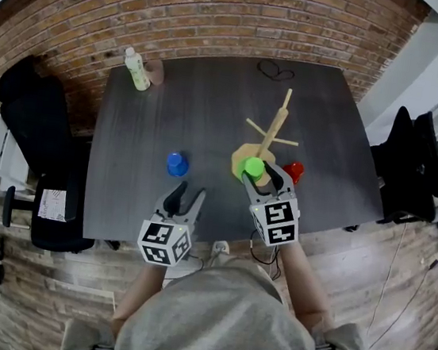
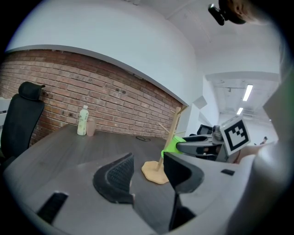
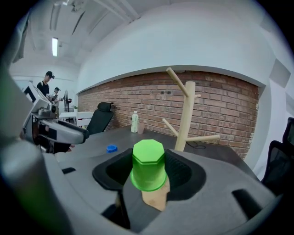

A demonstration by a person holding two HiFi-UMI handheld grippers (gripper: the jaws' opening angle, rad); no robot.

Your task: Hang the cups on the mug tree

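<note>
I'm working over a dark grey table (image 1: 212,105) that stands against a brick wall (image 1: 144,16) on a plank floor (image 1: 398,274). A black office chair (image 1: 41,131) sits off the table's nine o'clock side.

At the table's ten o'clock corner a pale green bottle (image 1: 137,69) stands just beside a brownish cup (image 1: 156,71). A thin dark cable (image 1: 274,71) lies coiled at the far edge, about one o'clock. The wooden mug tree (image 1: 273,129) stands right of centre, its pegs bare. A blue cup (image 1: 177,164) sits on the table at nine o'clock from the tree's base (image 1: 240,162), and a red cup (image 1: 293,170) at about four o'clock.

My right gripper (image 1: 260,176) pinches the green cup (image 3: 148,165) bottom-up between its pads, over the near side of the base and in front of the trunk. My left gripper (image 1: 186,198) hangs near the table's six o'clock edge with its jaws spread and nothing between them, just short of the blue cup.

The green cup covers part of the base, and the right gripper hides the red cup's near side. I can't see a handle on the green cup, nor tell which way up the blue one sits.
</note>
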